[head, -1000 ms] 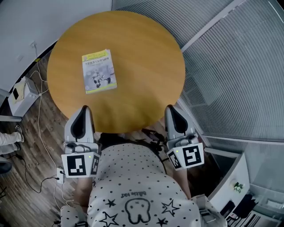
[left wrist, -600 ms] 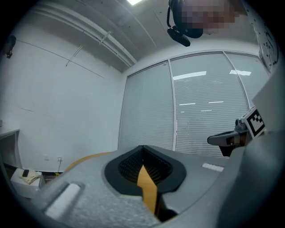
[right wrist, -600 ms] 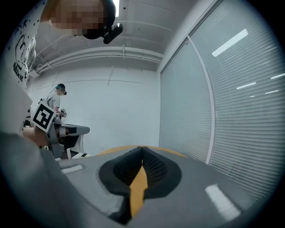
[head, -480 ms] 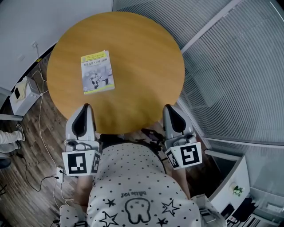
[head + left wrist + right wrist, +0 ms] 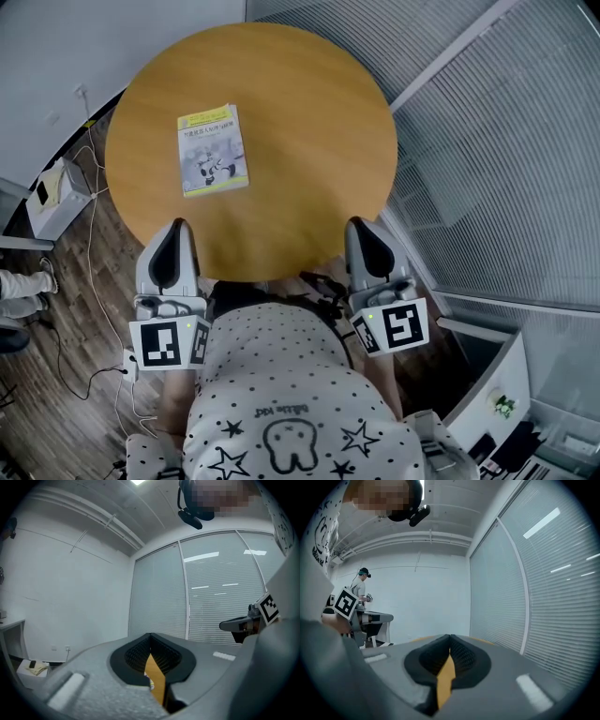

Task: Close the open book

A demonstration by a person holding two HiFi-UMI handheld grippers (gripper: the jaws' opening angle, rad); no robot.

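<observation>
Cover up and seemingly already shut, the book (image 5: 213, 150) lies left of centre on the round counter (image 5: 319, 131). The left gripper (image 5: 173, 228) and right gripper (image 5: 362, 225) wait at the near edge, jaws closed on nothing. Best move: leave it undisturbed.

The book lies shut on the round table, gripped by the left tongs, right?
No. The book lies shut on the round table, but the left tongs hold nothing: the head view shows them at the table's near edge, apart from the book.
</observation>
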